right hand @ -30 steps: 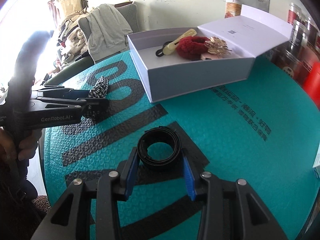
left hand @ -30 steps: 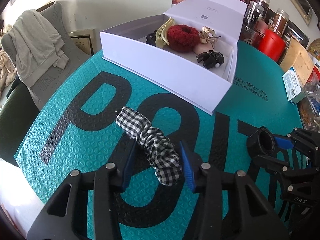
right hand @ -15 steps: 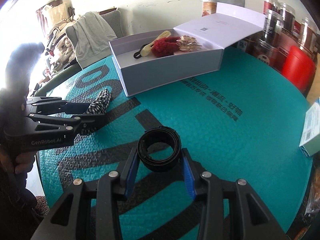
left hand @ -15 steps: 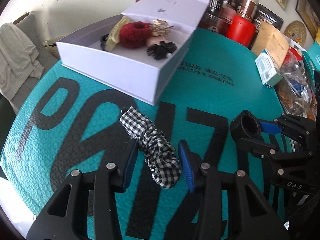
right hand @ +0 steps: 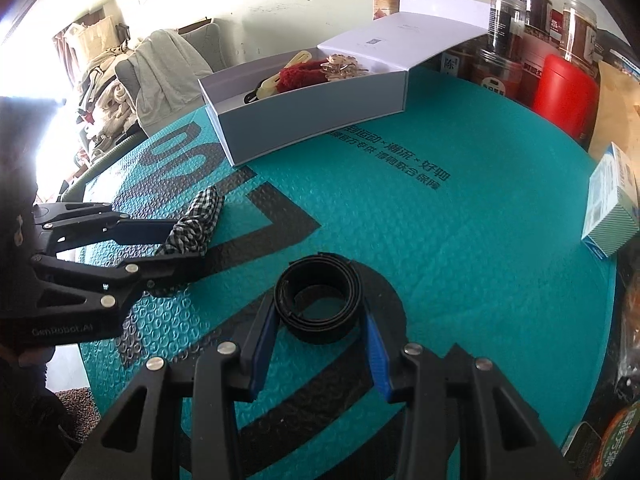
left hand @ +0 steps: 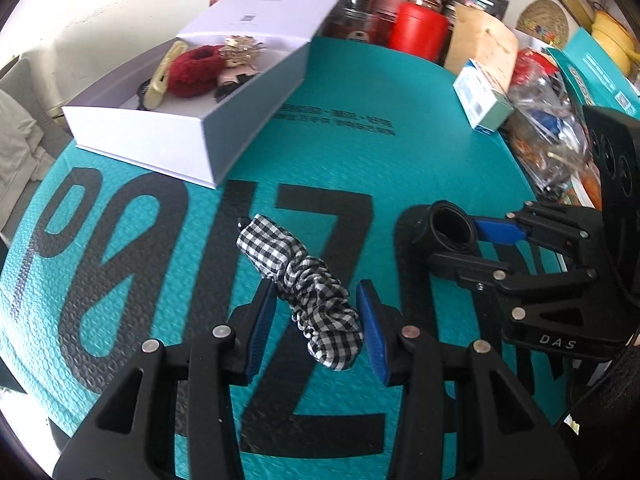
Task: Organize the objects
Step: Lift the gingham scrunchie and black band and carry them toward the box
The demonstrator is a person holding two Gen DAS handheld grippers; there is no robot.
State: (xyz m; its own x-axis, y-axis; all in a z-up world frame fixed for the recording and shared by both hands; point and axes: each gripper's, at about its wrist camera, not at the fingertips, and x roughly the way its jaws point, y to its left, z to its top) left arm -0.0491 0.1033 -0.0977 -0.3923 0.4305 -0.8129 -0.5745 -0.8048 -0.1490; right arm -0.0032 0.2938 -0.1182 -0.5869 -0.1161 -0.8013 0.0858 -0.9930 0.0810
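Both grippers have swung across the teal mat since 1 second ago, so the white box (left hand: 208, 136) now sits farther to the upper left ahead of the left gripper (left hand: 316, 320) and the jars at the table's back have come into its view. That gripper's 2 blue pads clench a black-and-white gingham scrunchie (left hand: 304, 280), a soft, ruffled fabric tube that sticks forward past the fingertips, lifted over the bubble-textured teal mat (left hand: 420, 168) with its big black letters. To its right, the right gripper (right hand: 320, 332) grasps a coiled black band (right hand: 318, 304), a smooth flat strap rolled into a ring, squeezed between its pads. Ahead of both, the rigid rectangular cardboard box stands open, its lid folded back, holding a fuzzy dark red scrunchie (left hand: 192, 68), a cream plastic claw clip (left hand: 164, 72), a gold metallic clip (left hand: 242, 48) and a dark bow. Beyond the right gripper stands a glossy red cylindrical canister (right hand: 564, 92), and to its right a small striped carton (right hand: 612, 216).
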